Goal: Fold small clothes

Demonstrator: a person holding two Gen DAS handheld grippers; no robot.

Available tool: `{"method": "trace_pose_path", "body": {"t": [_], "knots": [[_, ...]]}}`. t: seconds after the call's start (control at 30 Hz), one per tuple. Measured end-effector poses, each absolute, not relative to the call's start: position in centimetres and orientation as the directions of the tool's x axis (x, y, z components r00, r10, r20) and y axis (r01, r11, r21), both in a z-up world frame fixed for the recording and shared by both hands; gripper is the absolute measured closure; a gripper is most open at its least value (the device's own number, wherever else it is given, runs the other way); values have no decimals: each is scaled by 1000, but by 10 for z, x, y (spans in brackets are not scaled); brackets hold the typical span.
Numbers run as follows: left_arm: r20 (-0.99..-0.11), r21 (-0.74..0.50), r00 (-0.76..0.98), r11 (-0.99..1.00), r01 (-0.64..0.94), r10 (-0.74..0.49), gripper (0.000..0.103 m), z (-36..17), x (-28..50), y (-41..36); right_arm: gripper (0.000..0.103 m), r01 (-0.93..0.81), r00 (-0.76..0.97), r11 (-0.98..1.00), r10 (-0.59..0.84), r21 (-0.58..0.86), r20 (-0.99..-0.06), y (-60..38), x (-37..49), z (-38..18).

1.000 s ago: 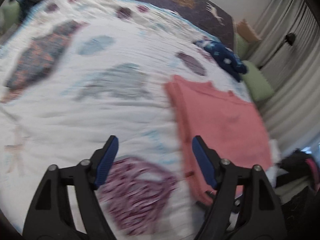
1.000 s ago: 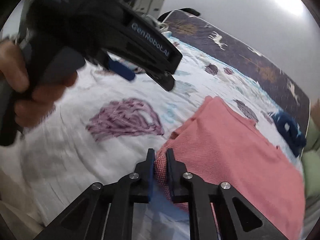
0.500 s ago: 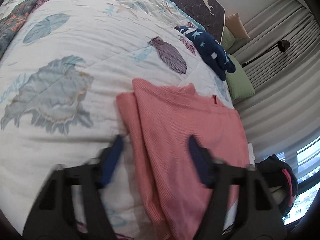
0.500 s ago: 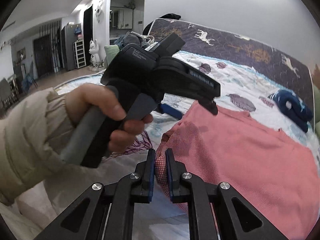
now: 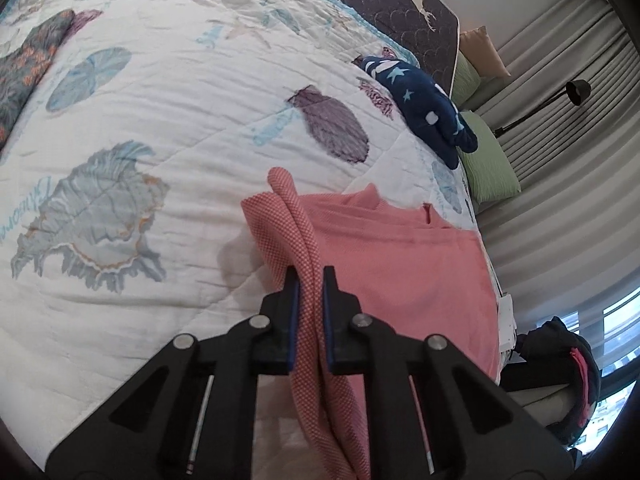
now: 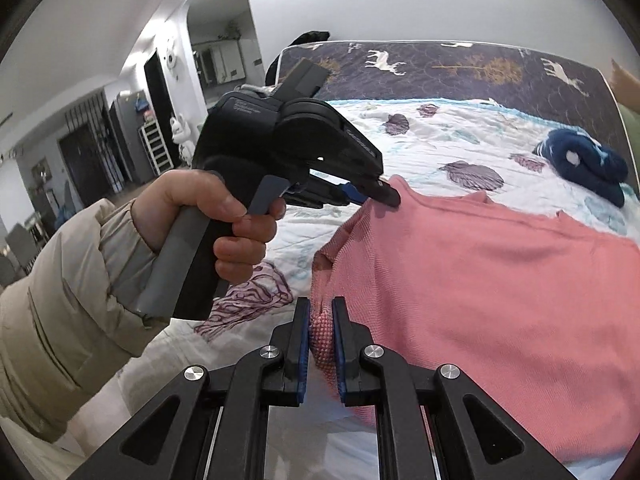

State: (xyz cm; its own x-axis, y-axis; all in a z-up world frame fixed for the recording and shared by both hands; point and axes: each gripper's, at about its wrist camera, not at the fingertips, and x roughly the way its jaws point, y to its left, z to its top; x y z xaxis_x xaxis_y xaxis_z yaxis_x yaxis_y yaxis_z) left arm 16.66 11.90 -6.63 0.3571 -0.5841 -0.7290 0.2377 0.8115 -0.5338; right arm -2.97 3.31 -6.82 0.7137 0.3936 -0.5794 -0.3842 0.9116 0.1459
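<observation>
Bare quilt [image 5: 168,128] left of garment [image 5: 400,264]

Hidden folds and cut-off edges

The pink garment [image 5: 400,264] runs off the bottom of both views, its lower hem unseen. In the right wrist view the left claw [image 6: 362,197] hides the cloth edge it closes on. The dark bundle [image 5: 560,364] beside the bed is too dim to name.

Pink top [image 5: 400,264], navy star-print cloth [image 5: 424,108], white seashell-print quilt [image 5: 168,128].
</observation>
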Motion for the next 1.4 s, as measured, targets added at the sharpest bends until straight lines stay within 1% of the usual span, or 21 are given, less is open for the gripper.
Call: {"method": "trace_pose_path", "body": {"t": [0.17,0.47,0.63,0.77,0.93,1.13,1.2,1.4], "knots": [[-731,-505,377,822,262,-569,93,-49,165,99,93,-376,723,908,414,188,-553,13,-34,-63],[-745,-425,401,843,330,-533,94,-12,164,30,94,-329,766,891,446,314,-463,-52,-47,-42],[-744,-403,380,822,402,-550,94,9,160,-34,94,-280,810,896,413,344,-418,-92,-62,-30],[-747,-383,352,798,465,-564,94,13,151,-86,94,-225,844,907,363,355,-395,-126,-78,-25],[-768,-370,281,756,539,-576,94,3,139,-155,94,-126,876,921,279,370,-395,-173,-97,-24],[-813,-313,228,733,604,-535,95,-22,124,-218,94,-6,885,920,188,393,-427,-212,-115,-39],[-817,-316,207,718,620,-538,100,-30,121,-230,94,21,880,912,178,411,-440,-223,-117,-45],[-824,-289,193,688,666,-533,100,-36,110,-249,94,89,837,876,193,475,-513,-245,-118,-79]]}}
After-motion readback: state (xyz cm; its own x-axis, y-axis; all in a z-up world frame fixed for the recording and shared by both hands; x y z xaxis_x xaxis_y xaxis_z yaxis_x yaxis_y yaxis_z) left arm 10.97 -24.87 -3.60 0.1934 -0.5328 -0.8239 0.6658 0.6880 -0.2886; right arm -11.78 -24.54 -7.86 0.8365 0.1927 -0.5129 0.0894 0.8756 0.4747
